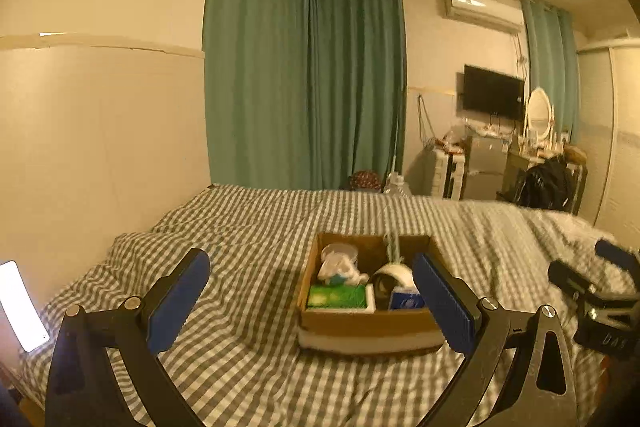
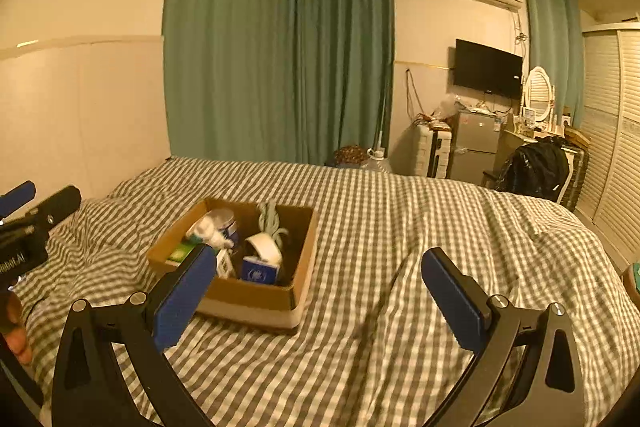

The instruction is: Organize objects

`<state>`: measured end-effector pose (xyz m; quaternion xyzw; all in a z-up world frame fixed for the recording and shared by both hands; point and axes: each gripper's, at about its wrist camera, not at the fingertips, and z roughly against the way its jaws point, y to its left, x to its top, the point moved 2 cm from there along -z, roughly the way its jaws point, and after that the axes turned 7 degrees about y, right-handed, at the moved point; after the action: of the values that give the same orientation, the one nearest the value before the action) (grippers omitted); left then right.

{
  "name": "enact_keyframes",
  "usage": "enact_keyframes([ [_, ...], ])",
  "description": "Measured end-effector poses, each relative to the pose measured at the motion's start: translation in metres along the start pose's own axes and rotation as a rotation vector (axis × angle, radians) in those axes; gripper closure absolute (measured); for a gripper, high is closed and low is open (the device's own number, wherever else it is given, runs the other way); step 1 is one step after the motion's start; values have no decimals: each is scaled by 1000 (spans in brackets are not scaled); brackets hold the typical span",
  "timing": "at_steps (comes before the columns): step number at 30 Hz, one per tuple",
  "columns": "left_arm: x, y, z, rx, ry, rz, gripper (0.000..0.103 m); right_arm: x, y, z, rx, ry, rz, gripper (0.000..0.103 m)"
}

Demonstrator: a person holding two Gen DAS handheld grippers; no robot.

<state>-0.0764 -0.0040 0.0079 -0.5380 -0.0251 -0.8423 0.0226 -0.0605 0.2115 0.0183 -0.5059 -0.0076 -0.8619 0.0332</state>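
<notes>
Both claws are spread wide and holding nothing. The left claw [image 1: 312, 301] hovers over the bed [image 1: 248, 227], with the box [image 1: 360, 323] just ahead, partly behind its right finger. The right claw [image 2: 316, 297] has the box [image 2: 256, 295] ahead to its left, its left finger covering a corner. Nothing else is in the way, just checked bedding. The box is brown cardboard, open-topped, stuffed with a tape roll [image 1: 394, 277], a green packet [image 1: 336, 297] and a blue carton [image 2: 259, 270] (the rest is blurry). Green curtains [image 2: 280, 47] hang behind the bed.
</notes>
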Motion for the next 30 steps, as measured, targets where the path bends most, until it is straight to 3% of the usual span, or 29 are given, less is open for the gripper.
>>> enact_keyframes([
  [30, -20, -6, 12, -19, 11, -69, 0, -7, 13, 10, 1, 1, -17, 0],
])
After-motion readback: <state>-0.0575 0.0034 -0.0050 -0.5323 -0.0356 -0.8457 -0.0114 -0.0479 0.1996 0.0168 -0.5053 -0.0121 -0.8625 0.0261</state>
